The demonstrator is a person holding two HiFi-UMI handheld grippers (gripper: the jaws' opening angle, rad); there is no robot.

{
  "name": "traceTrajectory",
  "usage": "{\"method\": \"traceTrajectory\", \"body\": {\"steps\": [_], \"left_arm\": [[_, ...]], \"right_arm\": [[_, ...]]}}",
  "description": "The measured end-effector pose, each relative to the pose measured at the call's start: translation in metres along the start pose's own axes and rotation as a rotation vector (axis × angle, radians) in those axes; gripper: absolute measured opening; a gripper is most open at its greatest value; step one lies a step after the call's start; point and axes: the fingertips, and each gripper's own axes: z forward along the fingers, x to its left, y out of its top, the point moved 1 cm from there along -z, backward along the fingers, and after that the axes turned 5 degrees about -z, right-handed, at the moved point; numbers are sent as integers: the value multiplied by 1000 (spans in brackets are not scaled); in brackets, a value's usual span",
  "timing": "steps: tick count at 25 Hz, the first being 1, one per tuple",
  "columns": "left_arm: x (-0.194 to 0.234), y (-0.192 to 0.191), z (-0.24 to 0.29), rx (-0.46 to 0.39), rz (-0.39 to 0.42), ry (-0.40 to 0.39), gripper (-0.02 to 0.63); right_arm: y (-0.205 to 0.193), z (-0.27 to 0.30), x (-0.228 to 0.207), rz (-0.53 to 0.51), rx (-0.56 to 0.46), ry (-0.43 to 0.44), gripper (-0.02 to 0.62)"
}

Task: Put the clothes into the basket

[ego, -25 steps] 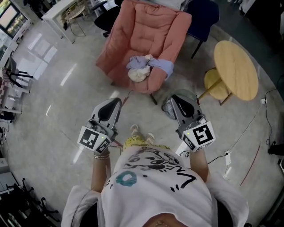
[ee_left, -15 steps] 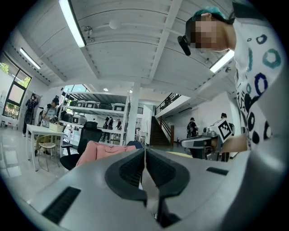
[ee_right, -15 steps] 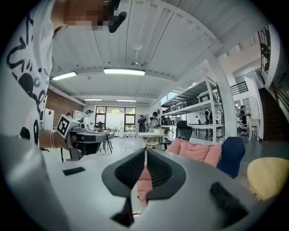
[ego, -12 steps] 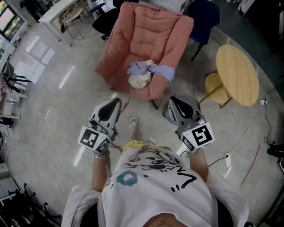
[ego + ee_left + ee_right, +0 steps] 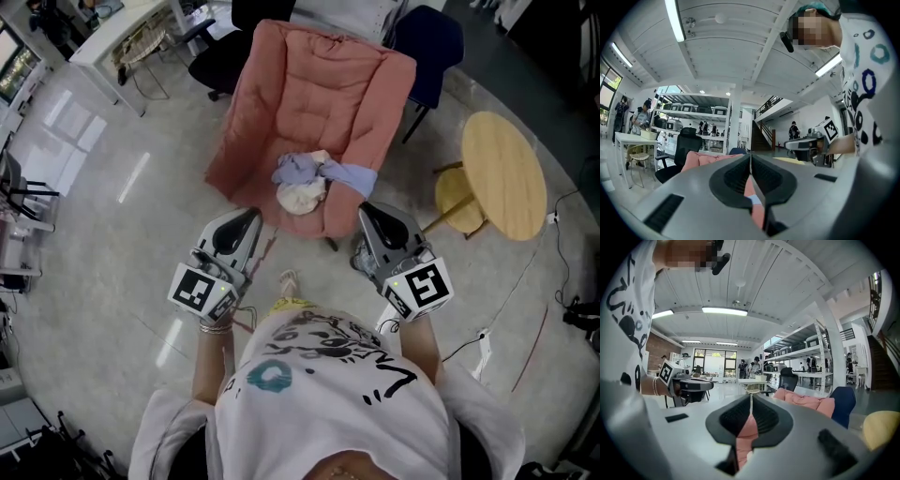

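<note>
A heap of clothes [image 5: 314,181], lavender, blue and cream, lies on the seat of a pink armchair [image 5: 319,84]. My left gripper [image 5: 249,217] is held level just short of the chair's front edge, to the left of the heap. Its jaws are shut with nothing between them [image 5: 751,161]. My right gripper [image 5: 367,211] is level beside the chair's right front corner, shut and empty too [image 5: 750,401]. A grey rounded container [image 5: 359,255] shows on the floor, mostly hidden under the right gripper. The armchair [image 5: 701,159] fills the view ahead of both sets of jaws.
A round wooden table [image 5: 503,173] and a yellow stool [image 5: 457,187] stand to the right. A blue chair [image 5: 427,37] is behind the armchair, with a black office chair [image 5: 220,61] and a white table [image 5: 122,28] at the back left. Cables [image 5: 487,337] run along the floor on the right.
The person has stepped toward the armchair, so the chair and clothes now lie closer below both grippers. Both grippers stayed shut and level.
</note>
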Motion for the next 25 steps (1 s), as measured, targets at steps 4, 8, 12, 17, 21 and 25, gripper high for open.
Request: {"method": "traceTrajectory", "body": {"steps": [4, 8, 12, 17, 21, 25], "left_arm": [[34, 3, 8, 12, 5, -24, 23], [61, -3, 14, 31, 18, -53, 23], [85, -4, 20, 42, 19, -69, 23], [98, -6, 24, 45, 14, -84, 23], [107, -9, 28, 47, 5, -81, 23], [114, -14, 33, 65, -11, -66, 23]], "right_arm": [[6, 30, -6, -2, -2, -33, 29], [3, 52, -10, -2, 14, -69, 29], [2, 71, -10, 1, 30, -90, 29], [2, 81, -11, -2, 41, -108, 29], [0, 86, -10, -7, 56, -105, 29], [-5, 92, -17, 11, 71, -100, 29]]}}
